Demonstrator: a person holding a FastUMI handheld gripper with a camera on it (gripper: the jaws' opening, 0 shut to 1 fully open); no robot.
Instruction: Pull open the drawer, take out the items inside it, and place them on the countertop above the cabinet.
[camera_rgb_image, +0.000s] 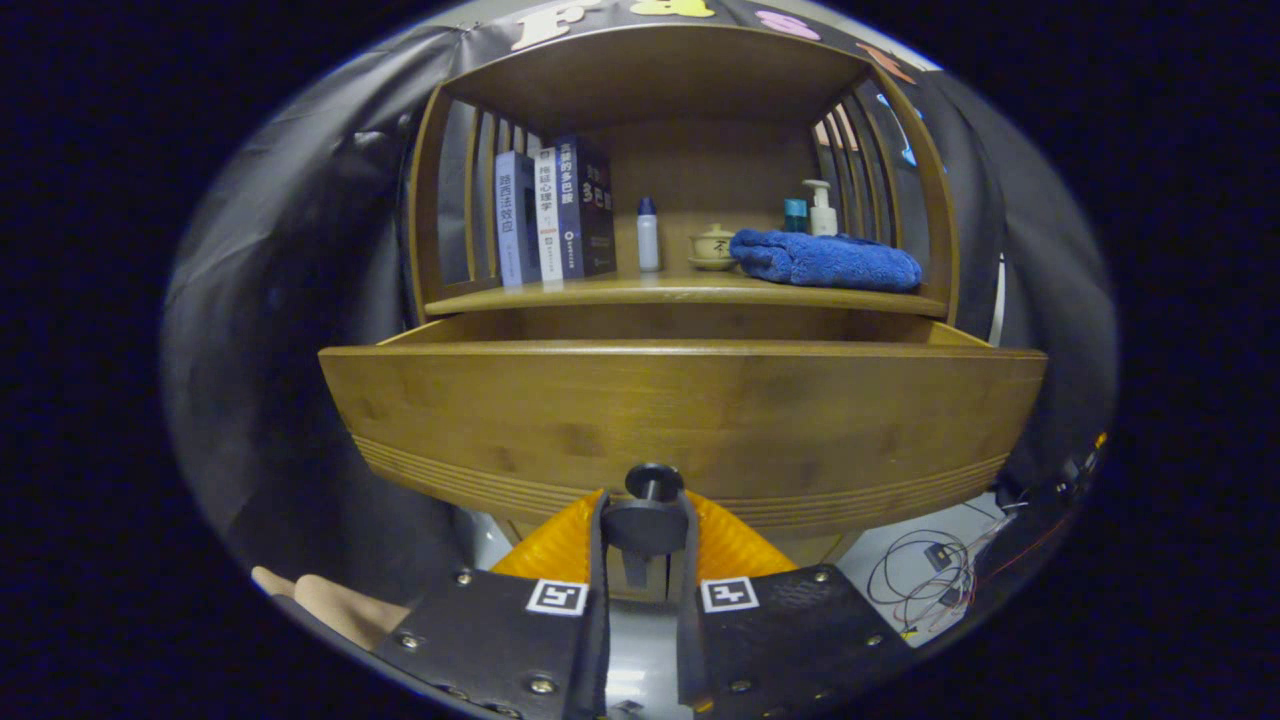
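Now tongs (645, 530) clamp knob (653, 482); drawer (680, 420) lies crosswise, front facing them.

Drawer (680, 420) contents hidden behind front; book (517, 230) titles illegible.

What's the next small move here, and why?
Probably let go of the knob and lift the gripper above the drawer front. The drawer is already pulled well out from under the shelf, and the fingers sit closed around the knob, so pulling seems done. The drawer's inside is hidden behind its front, so looking in comes first.
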